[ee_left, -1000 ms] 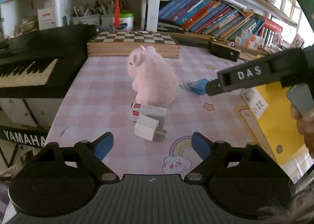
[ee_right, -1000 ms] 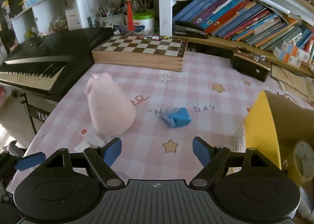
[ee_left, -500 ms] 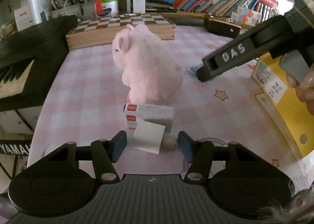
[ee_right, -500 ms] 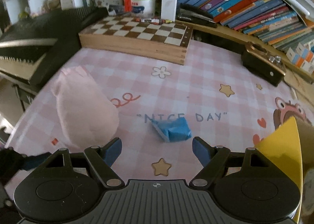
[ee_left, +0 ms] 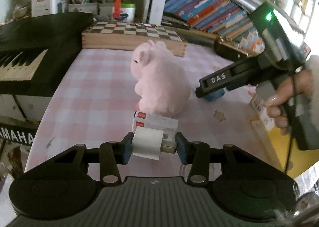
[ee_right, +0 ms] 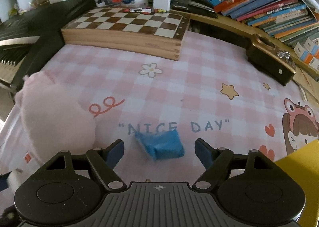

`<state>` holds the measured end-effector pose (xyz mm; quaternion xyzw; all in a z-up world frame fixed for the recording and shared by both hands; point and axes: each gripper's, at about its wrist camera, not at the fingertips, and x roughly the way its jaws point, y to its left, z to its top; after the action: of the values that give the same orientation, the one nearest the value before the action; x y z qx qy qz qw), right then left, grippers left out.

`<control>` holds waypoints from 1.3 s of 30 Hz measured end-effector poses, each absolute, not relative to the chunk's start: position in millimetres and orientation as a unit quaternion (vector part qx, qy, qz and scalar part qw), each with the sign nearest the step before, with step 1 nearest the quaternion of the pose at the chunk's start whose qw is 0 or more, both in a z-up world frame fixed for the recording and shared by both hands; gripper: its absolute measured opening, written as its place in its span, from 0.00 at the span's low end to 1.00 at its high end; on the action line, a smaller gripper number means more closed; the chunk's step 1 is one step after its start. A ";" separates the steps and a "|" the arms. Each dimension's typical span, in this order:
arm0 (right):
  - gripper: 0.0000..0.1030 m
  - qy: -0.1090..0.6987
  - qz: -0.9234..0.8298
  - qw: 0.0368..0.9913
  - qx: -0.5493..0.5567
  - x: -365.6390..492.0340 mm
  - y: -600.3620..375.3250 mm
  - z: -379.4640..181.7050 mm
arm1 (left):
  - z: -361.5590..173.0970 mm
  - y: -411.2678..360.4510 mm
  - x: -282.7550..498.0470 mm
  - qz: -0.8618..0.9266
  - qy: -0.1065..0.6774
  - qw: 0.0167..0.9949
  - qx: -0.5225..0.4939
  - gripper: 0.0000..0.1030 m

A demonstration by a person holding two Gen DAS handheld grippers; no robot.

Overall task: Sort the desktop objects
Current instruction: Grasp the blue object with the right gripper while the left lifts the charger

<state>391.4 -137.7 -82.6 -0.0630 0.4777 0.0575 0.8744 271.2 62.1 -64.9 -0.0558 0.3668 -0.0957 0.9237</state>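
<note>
A white charger plug [ee_left: 147, 143] lies on the pink checked tablecloth [ee_left: 95, 91], in front of a small white box with red labels [ee_left: 155, 122]. My left gripper [ee_left: 154, 148] is closing on the charger: one pad touches its body, the other its prongs. Behind the box sits a pink plush pig [ee_left: 159, 79]. In the right wrist view a small blue pouch [ee_right: 161, 145] lies between the fingers of my right gripper [ee_right: 159, 151]. Its jaws are closing, with gaps on both sides of the pouch. The plush pig [ee_right: 55, 119] is at its left.
A wooden chessboard box [ee_right: 123, 27] lies at the back of the table and a black keyboard [ee_left: 30, 47] at the left. A yellow box [ee_right: 299, 167] stands at the right edge, a dark case [ee_right: 269, 59] at the back right. Books fill the shelf behind.
My left gripper moved forward over the charger and its jaws closed in on it. The right gripper came down over the blue pouch and its jaws narrowed.
</note>
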 end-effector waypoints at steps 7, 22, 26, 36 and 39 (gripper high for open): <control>0.47 0.492 0.062 0.868 -0.034 397.0 -143.6 -90.0 | -55.5 75.0 261.4 -0.083 0.361 0.925 -0.083 0.41; 0.36 0.450 0.084 0.889 0.018 350.7 -137.2 -49.9 | -24.9 79.7 237.6 -0.094 0.327 0.936 -0.088 0.41; 0.36 0.435 0.095 0.895 0.029 327.6 -135.9 -33.4 | -13.9 78.5 226.2 -0.100 0.312 0.941 -0.085 0.41; 0.36 0.404 0.124 0.906 0.035 263.0 -132.9 0.0 | 7.9 80.0 189.0 -0.111 0.282 0.949 -0.089 0.41; 0.36 0.398 0.130 0.908 0.035 241.7 -132.1 5.6 | 12.9 80.8 177.1 -0.117 0.278 0.949 -0.093 0.41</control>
<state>241.7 -132.1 5.6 0.0346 0.3976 0.1302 0.9076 177.1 80.8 12.9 -0.0930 0.2783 -0.1175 0.9487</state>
